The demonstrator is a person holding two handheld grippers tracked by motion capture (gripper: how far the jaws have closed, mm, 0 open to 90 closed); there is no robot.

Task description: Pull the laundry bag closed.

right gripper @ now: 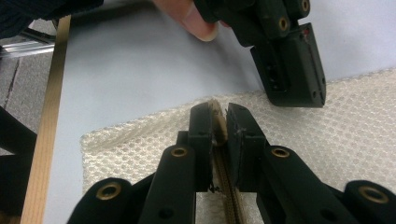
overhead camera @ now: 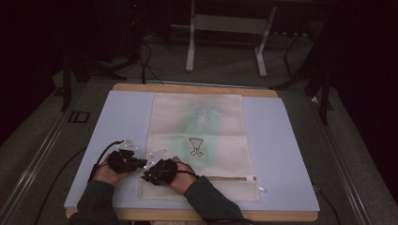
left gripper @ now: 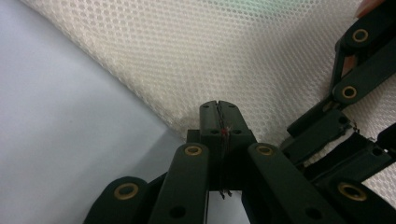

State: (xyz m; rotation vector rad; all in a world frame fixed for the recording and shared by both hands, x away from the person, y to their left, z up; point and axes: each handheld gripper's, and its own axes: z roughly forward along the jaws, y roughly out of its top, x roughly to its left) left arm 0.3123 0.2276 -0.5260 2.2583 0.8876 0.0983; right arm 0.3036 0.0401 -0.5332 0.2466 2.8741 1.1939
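Observation:
A cream mesh bag (overhead camera: 199, 122) with a green print lies flat on the blue mat (overhead camera: 281, 140). Its zipper (overhead camera: 230, 178) runs along the near end. My left gripper (overhead camera: 141, 162) sits at the bag's near left edge, and its jaws (left gripper: 218, 105) are shut on the mesh edge (left gripper: 233, 56), with a thin thread caught in the seam. My right gripper (overhead camera: 146, 176) is just beside it. Its jaws (right gripper: 223, 109) are shut on a beige tab at the end of the zipper (right gripper: 229, 186). The left gripper (right gripper: 294, 93) stands tip-down on the mesh right in front of them.
The mat covers a wooden table (overhead camera: 197, 88), whose front edge (right gripper: 46, 140) is close to both hands. A small white piece (overhead camera: 261, 189) lies by the bag's near right corner. Metal stand legs (overhead camera: 190, 47) stand on the floor beyond the table.

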